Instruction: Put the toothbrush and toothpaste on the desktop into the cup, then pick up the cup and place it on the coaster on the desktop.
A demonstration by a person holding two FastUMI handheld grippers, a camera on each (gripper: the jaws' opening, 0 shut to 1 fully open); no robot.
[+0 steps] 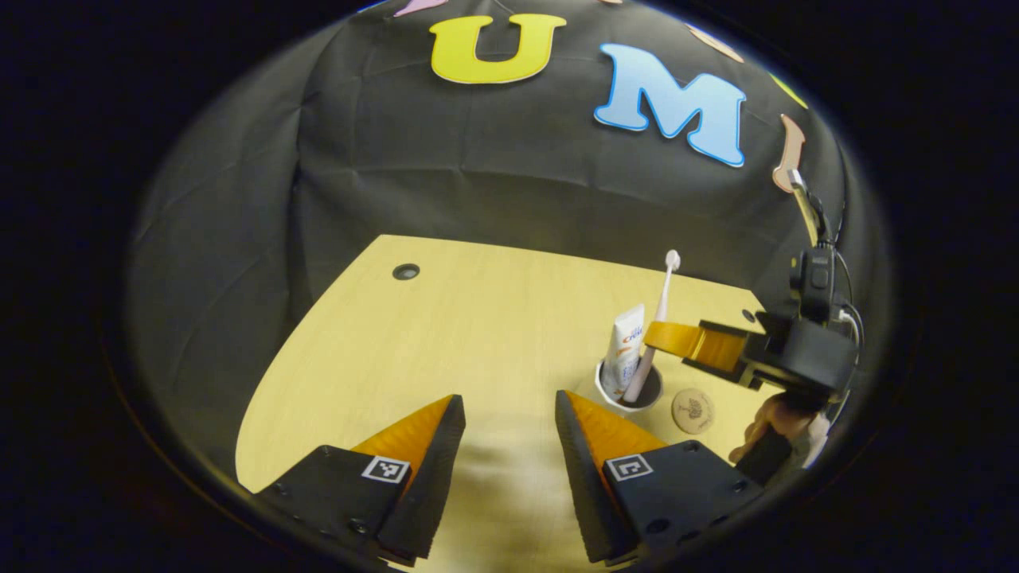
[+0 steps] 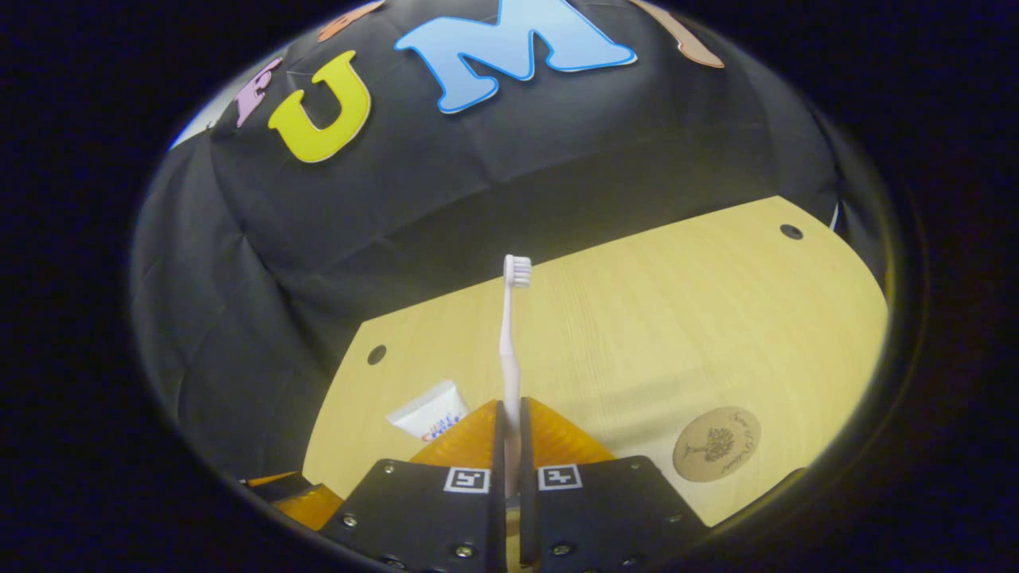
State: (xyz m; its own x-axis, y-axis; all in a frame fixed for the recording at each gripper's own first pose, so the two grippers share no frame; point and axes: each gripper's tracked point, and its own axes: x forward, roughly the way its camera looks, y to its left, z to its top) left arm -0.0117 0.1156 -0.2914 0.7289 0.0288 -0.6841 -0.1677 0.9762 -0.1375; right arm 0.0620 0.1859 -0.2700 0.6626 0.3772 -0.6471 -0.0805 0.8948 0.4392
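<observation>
Here, on my left gripper view, my left gripper (image 1: 509,446) hangs low over the wooden desktop (image 1: 446,334) with its fingers spread wide and nothing between them. Past its right finger stands the cup (image 1: 629,391), upright on the bare desktop. The toothpaste (image 1: 625,348) stands in the cup, tube leaning toward the rim on the view's left side. The toothbrush (image 1: 657,326) rises from the same cup, handle end down inside, bristle head up and tilted slightly away. My right gripper (image 1: 654,334) reaches in from the view's right side, fingers closed around the middle of the toothbrush handle above the cup's rim. A hand (image 1: 776,426) grips that tool from below. The round coaster (image 1: 692,411) lies flat on the desktop just beside the cup, on the side nearer the hand, apart from it and with nothing on it.

On my right gripper view, the fingers of the right gripper (image 2: 509,446) are pressed nearly together, the toothbrush (image 2: 510,350) pinched upright between them, its bristle head at the top facing the view's right. The toothpaste (image 2: 430,411) pokes up just left of the fingers; the cup itself is hidden under the gripper body. The coaster (image 2: 716,444) lies on the desktop (image 2: 677,302) to the right, near the gripper. Small dark holes (image 2: 791,231) dot the desktop near its edges.
</observation>
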